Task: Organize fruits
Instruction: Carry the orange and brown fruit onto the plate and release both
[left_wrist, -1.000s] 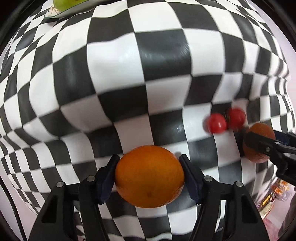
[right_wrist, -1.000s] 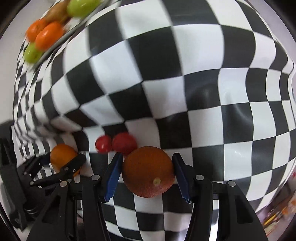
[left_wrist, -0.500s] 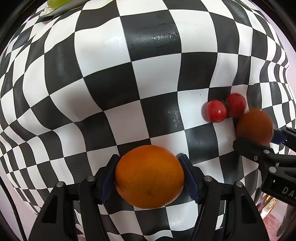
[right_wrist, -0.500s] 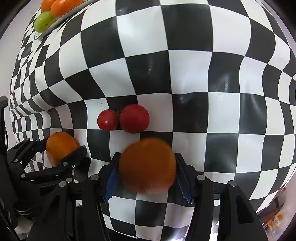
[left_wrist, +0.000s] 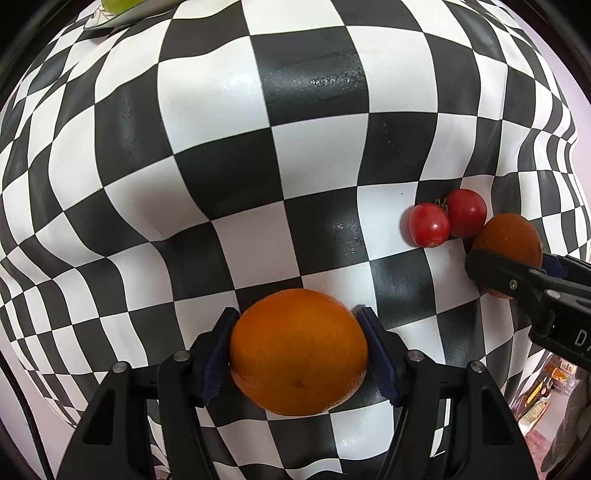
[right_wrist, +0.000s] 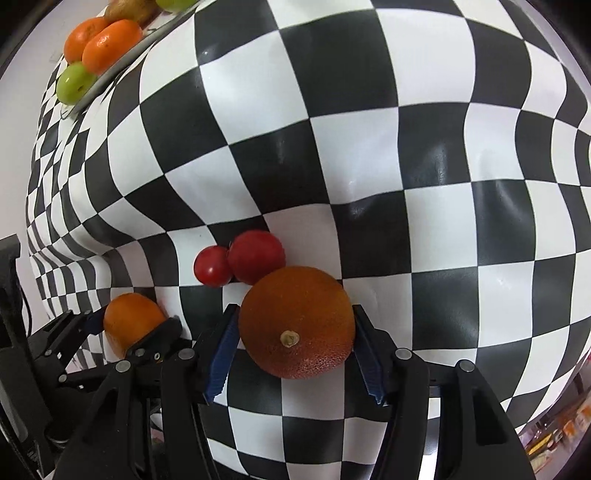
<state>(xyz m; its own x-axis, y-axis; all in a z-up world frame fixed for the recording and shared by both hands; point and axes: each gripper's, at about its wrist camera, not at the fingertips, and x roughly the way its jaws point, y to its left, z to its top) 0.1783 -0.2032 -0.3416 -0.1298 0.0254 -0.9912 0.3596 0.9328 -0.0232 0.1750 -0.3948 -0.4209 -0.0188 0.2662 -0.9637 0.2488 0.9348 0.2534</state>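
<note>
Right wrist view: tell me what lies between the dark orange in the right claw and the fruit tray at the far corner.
The dark reddish orange sits gripped in the right claw. Two red tomatoes lie just beyond it on the checkered cloth. Past them only bare cloth shows up to the metal tray.

Wide bare checkered worktop (right_wrist: 424, 155) beyond the two tomatoes (right_wrist: 240, 264), open all the way to the far tray (right_wrist: 110, 79) of fruit at the back-left corner. Tight just in front of the tomatoes: dark orange (right_wrist: 295, 321) in right hand-held gripper (right_wrist: 293, 349) overlapping them, left hand-held gripper (left_wrist: 299, 352) with bright orange (left_wrist: 299, 350) near beside. Room between the two hand-held grippers narrow.
</note>
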